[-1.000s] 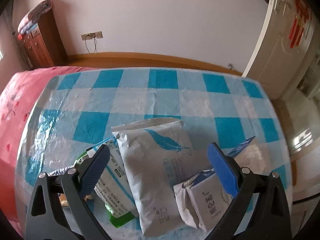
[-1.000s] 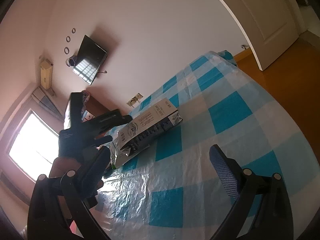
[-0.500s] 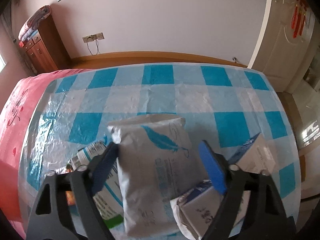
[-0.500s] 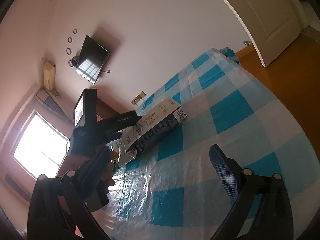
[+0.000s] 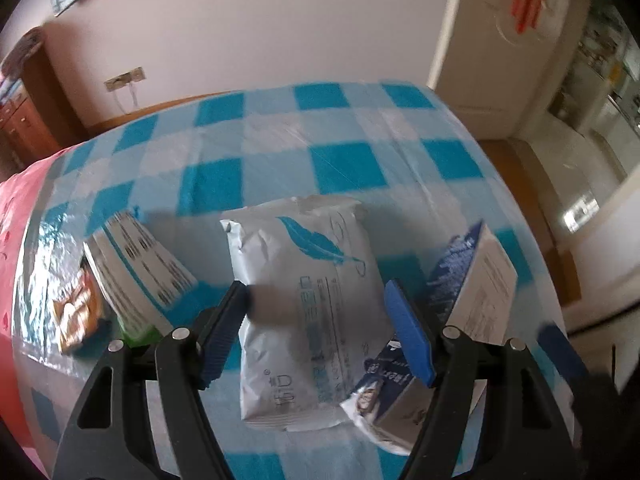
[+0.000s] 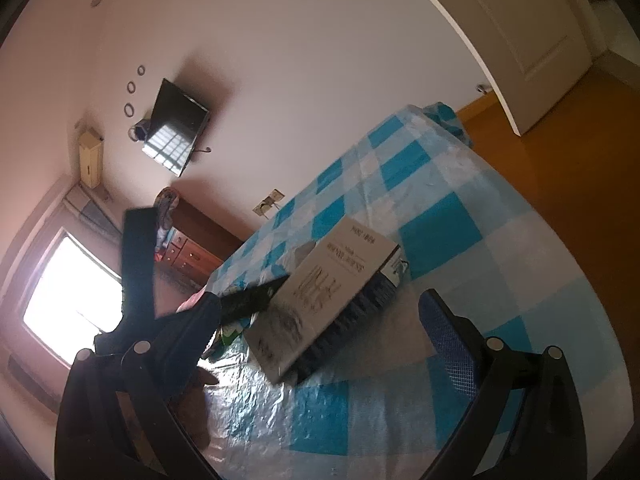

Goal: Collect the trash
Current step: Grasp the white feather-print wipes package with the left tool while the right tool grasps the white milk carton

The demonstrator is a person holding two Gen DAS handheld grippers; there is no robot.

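Note:
A white pouch with a blue feather print (image 5: pixel 308 304) lies on the blue-checked tablecloth (image 5: pixel 344 164). My left gripper (image 5: pixel 320 332) is open, its blue pads on either side of the pouch's lower half. A blue-and-white carton (image 5: pixel 472 280) lies right of it and shows in the right wrist view (image 6: pixel 332 300). A white-and-teal packet (image 5: pixel 140 268) and an orange wrapper (image 5: pixel 76 312) lie to the left. My right gripper (image 6: pixel 324 336) is open and empty, low over the cloth near the carton.
A red cover (image 5: pixel 16 216) lies at the table's left end. A wooden cabinet (image 5: pixel 24 116) stands at the back left. A white door (image 5: pixel 500 48) and wooden floor (image 6: pixel 580 128) are on the right. A wall TV (image 6: pixel 176 128) hangs above.
My left gripper has moved forward and down over the white pouch, and its jaws have narrowed around it. The right wrist view has come closer to the carton.

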